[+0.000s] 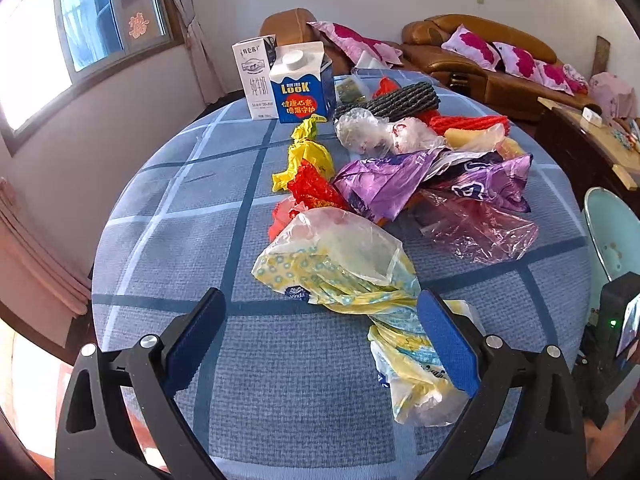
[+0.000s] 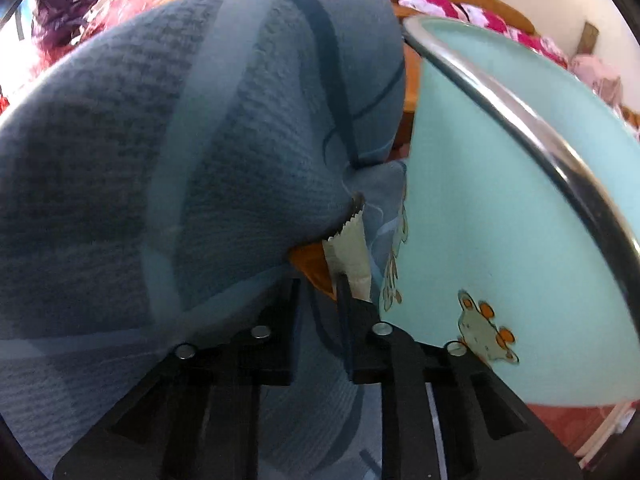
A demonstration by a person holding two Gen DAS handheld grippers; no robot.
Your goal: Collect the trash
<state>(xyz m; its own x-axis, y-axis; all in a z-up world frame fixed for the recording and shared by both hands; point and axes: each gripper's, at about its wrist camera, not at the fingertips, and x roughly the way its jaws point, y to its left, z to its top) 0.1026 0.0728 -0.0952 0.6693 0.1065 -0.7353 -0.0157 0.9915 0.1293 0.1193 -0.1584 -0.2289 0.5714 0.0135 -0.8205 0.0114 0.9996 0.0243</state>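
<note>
Left tool, spread wide, is seen at lower centre over the table; plastic bags are heaped mid-frame. Right tool, nearly clenched, is pinched on a wrapper beside the bin.

Left claw agape, right claw narrowed.

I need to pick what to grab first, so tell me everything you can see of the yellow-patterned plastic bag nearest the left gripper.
The yellow-patterned bag is thin, crinkled, see-through plastic printed with small yellow and blue rings and a blue logo. It lies crumpled and partly puffed up on the checked blue tablecloth, its twisted tail trailing toward the table edge. The open left gripper has its right finger over that tail. A red wrapper touches its far end.
</note>
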